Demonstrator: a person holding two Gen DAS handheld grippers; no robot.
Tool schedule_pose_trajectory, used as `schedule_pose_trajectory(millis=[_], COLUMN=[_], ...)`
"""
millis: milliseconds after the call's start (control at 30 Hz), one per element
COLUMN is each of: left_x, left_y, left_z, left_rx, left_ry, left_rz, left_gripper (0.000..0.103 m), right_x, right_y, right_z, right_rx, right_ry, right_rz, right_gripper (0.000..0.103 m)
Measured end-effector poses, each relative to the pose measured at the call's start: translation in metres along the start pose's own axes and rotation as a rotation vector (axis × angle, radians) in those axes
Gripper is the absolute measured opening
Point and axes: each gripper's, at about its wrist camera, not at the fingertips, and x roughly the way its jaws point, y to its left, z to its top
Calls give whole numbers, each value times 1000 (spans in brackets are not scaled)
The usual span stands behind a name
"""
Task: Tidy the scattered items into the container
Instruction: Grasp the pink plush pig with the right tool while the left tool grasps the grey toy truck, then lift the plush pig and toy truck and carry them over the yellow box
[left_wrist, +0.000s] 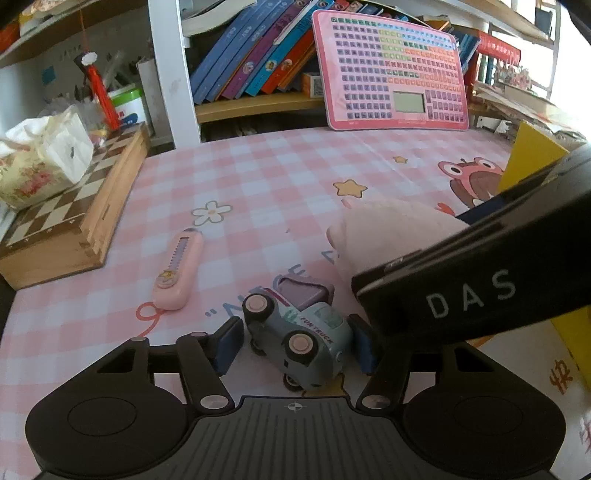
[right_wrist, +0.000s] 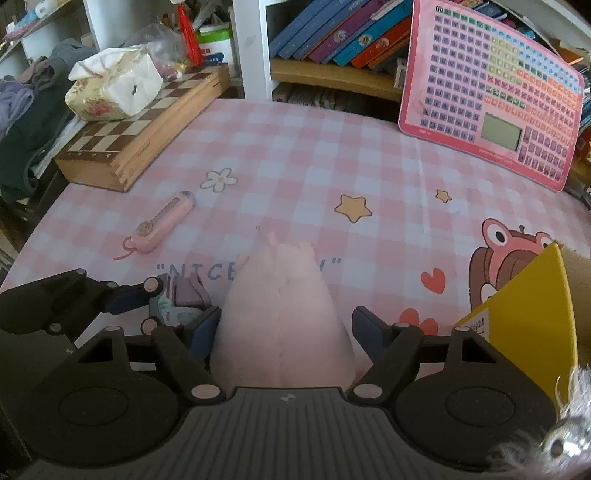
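A pale blue toy truck with a purple tipper lies tilted on the pink checked cloth, between the open fingers of my left gripper; neither pad clearly presses it. The truck also shows in the right wrist view. A pink plush toy lies between the open fingers of my right gripper, apart from both pads. The plush also shows in the left wrist view. A pink utility knife lies on the cloth to the left. A yellow box stands at the right.
A wooden chess box with a tissue pack on it sits at the left edge. A pink keyboard toy leans on the bookshelf at the back. My right gripper's black body crosses the left view.
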Motion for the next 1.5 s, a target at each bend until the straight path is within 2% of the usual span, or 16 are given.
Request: schedule_pose_trajectory(millis=[100, 233, 433, 833, 1100, 1500], left_x=[0, -4, -25, -78, -115, -163], left_y=[0, 2, 9, 22, 22, 19], left_z=[0, -1, -3, -23, -41, -67], left_rx=[1, -8, -48, -114, -122, -154], left_ry=[-5, 10, -13, -65, -93, -101], left_rz=[-4, -14, -16, -7, -5, -71], left_gripper=[58, 57, 57, 57, 57, 57], right_x=[1, -2, -19, -65, -88, -132], right_y=[1, 2, -1, 12, 28, 35], right_z=[-1, -2, -8, -24, -49, -95], right_rx=[-7, -10, 62, 56, 46, 26], right_ry=[5, -6, -40, -110, -113, -122], right_rz=[14, 18, 41, 66, 82, 114], right_gripper=[66, 60, 59, 59, 59, 59])
